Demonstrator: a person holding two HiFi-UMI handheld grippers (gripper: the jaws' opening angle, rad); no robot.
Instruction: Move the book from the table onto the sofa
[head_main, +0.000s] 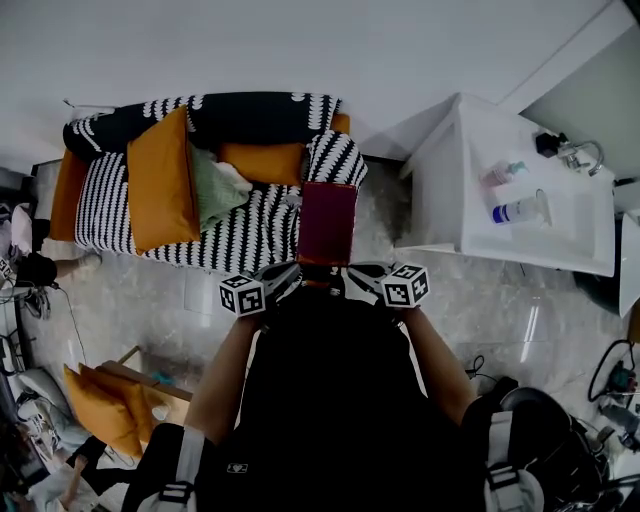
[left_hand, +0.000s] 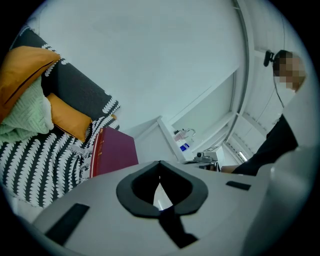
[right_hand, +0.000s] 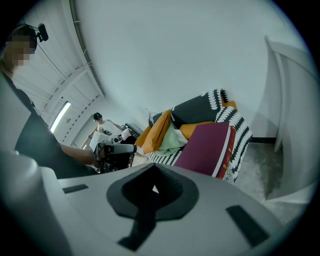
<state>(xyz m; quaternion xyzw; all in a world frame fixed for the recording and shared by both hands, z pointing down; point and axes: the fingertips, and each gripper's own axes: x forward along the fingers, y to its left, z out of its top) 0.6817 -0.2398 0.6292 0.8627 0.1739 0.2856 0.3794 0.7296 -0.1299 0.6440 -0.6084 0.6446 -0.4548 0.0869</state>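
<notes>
A maroon book (head_main: 327, 222) hangs in the air over the front right corner of the black-and-white patterned sofa (head_main: 250, 235). Its near end sits between the tips of my left gripper (head_main: 293, 276) and my right gripper (head_main: 358, 276), which point in towards each other just below it. Both grippers are shut, and neither has anything between its own jaws. The left gripper view shows the book (left_hand: 114, 152) up and to the left of the closed left gripper (left_hand: 160, 170). In the right gripper view the book (right_hand: 210, 147) lies right of the closed right gripper (right_hand: 152, 172). How the book is borne is hidden.
On the sofa lie an orange cushion (head_main: 160, 180), a second orange cushion (head_main: 262, 163) and a pale green cloth (head_main: 215, 190). A white table (head_main: 560, 250) with bottles (head_main: 520, 208) stands to the right. A wooden seat with orange cushions (head_main: 105, 400) is at lower left.
</notes>
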